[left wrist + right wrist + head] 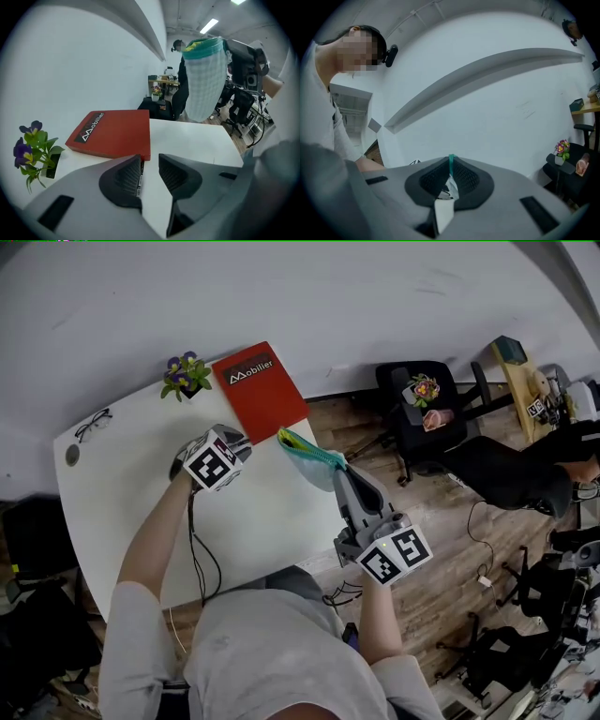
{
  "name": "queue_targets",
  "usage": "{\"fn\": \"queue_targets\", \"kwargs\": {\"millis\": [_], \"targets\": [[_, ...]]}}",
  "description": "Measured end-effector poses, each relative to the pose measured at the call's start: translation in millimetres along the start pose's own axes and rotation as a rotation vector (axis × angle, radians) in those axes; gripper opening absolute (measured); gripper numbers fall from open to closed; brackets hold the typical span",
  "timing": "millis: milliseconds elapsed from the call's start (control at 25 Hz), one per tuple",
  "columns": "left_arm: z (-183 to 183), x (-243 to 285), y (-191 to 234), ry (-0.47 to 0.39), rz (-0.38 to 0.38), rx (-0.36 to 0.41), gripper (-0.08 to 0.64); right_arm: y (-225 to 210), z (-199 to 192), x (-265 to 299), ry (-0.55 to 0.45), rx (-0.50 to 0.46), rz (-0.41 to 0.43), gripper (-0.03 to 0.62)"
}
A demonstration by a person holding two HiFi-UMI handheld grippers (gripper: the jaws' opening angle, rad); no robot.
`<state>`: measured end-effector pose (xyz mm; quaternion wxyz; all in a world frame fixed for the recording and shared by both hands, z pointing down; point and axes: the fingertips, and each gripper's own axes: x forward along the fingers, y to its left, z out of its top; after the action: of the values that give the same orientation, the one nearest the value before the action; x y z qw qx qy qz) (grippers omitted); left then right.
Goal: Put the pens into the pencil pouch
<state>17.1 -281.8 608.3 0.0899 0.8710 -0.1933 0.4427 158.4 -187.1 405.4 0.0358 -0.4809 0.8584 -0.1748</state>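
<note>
Centre of white tabletop [262, 512] is open. Obstacles: flat red book [261, 390] at 1 o'clock, purple potted flowers [186, 376] at 12, black-rimmed spectacles [94, 424] at 10.

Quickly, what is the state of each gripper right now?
Left gripper: open, its pads press on nothing.
Right gripper: closed on the pencil pouch, holding it above the table.
</note>
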Motion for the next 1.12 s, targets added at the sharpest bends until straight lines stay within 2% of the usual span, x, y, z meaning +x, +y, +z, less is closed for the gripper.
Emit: {"fn": "queue_targets", "kwargs": {"millis": [200, 640, 880, 960, 1120], "targets": [[-13, 23, 4, 0.105, -0.023, 0.034, 0.120, -10, -3, -8, 0.002, 0.016, -0.027, 0.044], [-27, 56, 9, 0.257, -0.098, 0.057, 0.120, -23, -16, -16, 0.028, 0.032, -0.063, 0.044], [-28, 56, 9, 0.273, -0.131, 0.008, 0.113, -23, -22, -15, 0.041, 0.031, -0.056, 0.044], [-27, 56, 7, 0.268, -0.135, -0.009, 0.063, -22, -20, -13, 0.040, 0.030, -0.048, 0.044], [-26, 53, 6, 0.247, -0.088, 0.002, 0.051, -18, -18, -6, 0.038, 0.025, -0.023, 0.044]]}}
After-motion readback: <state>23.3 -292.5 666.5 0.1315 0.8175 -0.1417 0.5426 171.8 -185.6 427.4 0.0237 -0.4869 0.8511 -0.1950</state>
